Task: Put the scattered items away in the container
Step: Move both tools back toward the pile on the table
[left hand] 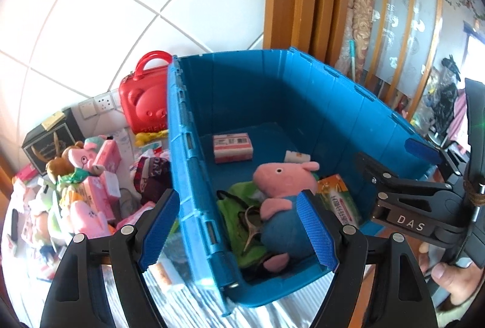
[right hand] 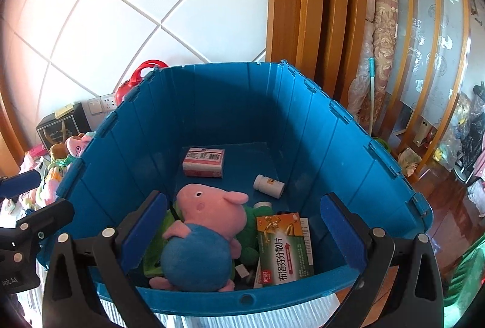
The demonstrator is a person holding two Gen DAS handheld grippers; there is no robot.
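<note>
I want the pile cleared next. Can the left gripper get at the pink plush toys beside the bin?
Probably yes: the left gripper is open and empty, and the pink plush toys lie uncovered outside the blue bin, on its side.

Glossy plastic bin (right hand: 348,152); fuzzy cloth pig (right hand: 206,225); printed cardboard box (right hand: 282,249).

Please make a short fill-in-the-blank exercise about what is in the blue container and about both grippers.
1. The pink pig plush wears a body of ____ colour.
2. The white bottle lies on its ____.
3. The left gripper and right gripper both hold ____.
4. The red case stands ____ the blue container.

Missing words: blue; side; nothing; outside
</note>
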